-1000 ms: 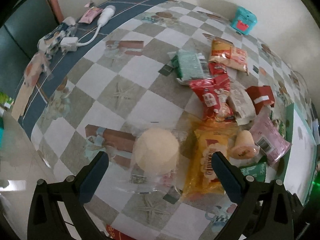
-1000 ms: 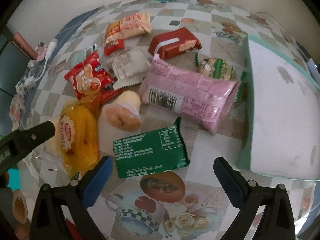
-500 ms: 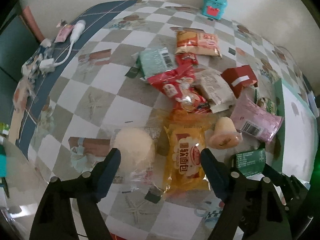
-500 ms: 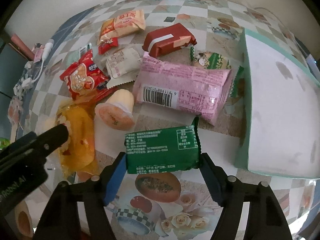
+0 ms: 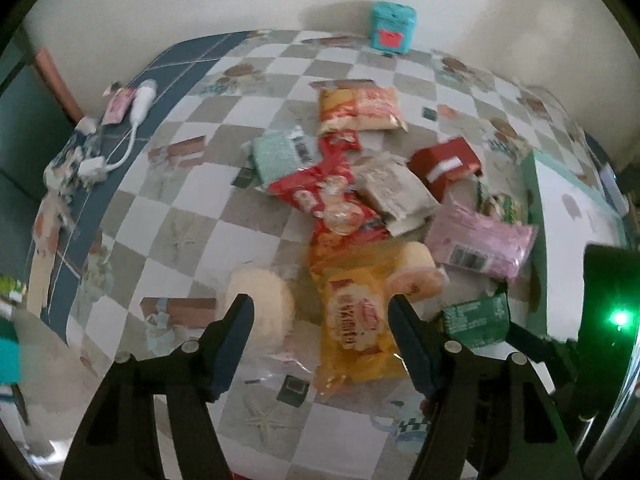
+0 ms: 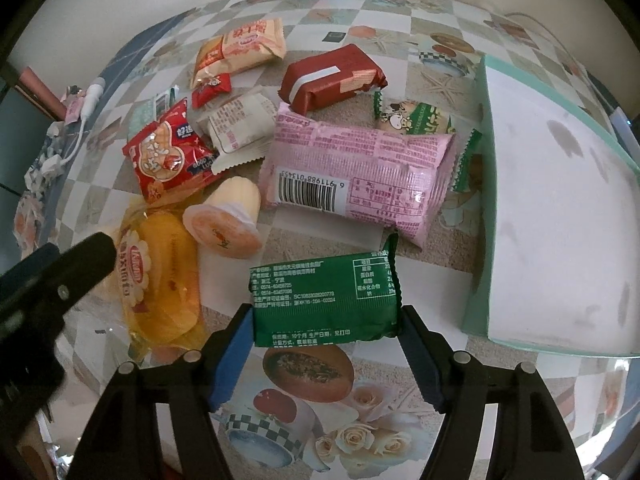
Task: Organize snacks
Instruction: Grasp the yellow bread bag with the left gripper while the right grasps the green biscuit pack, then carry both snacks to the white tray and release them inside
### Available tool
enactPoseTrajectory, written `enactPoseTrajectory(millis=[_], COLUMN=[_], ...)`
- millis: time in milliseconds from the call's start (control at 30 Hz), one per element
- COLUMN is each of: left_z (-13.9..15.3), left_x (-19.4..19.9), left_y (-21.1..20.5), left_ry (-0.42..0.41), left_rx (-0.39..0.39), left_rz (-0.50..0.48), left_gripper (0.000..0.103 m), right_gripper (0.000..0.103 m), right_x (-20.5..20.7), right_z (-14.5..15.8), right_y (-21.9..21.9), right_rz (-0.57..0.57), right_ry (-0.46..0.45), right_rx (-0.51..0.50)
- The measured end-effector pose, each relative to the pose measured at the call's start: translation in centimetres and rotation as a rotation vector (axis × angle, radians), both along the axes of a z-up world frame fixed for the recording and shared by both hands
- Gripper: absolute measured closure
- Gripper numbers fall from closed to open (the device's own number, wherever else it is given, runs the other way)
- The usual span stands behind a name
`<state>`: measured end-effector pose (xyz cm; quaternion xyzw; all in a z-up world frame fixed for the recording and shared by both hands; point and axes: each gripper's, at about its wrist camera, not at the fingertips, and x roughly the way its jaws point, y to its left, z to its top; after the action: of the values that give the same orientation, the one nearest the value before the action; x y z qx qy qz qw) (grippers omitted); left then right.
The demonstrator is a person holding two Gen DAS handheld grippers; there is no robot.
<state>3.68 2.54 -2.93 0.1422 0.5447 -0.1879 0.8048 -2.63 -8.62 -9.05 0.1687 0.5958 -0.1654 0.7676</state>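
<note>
Fingers [image 6: 236, 332] of the right gripper [image 6: 326, 330] clamp the green packet [image 6: 324, 300] by both ends.

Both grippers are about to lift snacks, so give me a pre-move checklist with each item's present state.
1. Right gripper jaws on the green packet: ok, a pad presses each end.
2. Left gripper around the yellow cake packet: not ok; its jaws have just been closing, pads not visibly pressing yet.
3. Round bun in clear wrap clear of the left jaws: not ok, it lies at one pad.
4. Jelly cup clear of the green packet: ok, apart.
5. White box with green rim free to receive: ok, nothing on it.
6. Green packet lifted off the tablecloth: cannot tell.
</note>
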Motion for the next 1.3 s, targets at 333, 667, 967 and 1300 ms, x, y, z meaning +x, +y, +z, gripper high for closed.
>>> enactPoseTrajectory(millis=[333, 667, 967, 1300], left_z=[-2.5, -3.1, -1.7, 1.9], left_x=[0.2, 0.5, 0.4, -0.5], left_y=[-1.9, -2.3, -1.2, -0.9], left_ry=[0.102, 0.115, 0.078, -0.015], left_rx=[0.023, 0.014, -0.035, -0.081], left_rz=[-0.057, -0.052, -0.003, 0.035], left_gripper=[0.06, 0.065, 0.07, 0.071], right_gripper=[0.029, 0.033, 0.034, 0.034], right_x=[-0.1, -0.2, -1.1, -3.3], right_z=[0.0, 0.4, 1.8, 5.1], right_y=[-0.1, 0.0, -0.2, -2.2], right_rz=[-0.004, 0.011, 0.004, -0.072], right_ry=[0.005, -0.005, -0.049, -0.155], right_rx=[0.0, -0.011, 0.008, 0.04])
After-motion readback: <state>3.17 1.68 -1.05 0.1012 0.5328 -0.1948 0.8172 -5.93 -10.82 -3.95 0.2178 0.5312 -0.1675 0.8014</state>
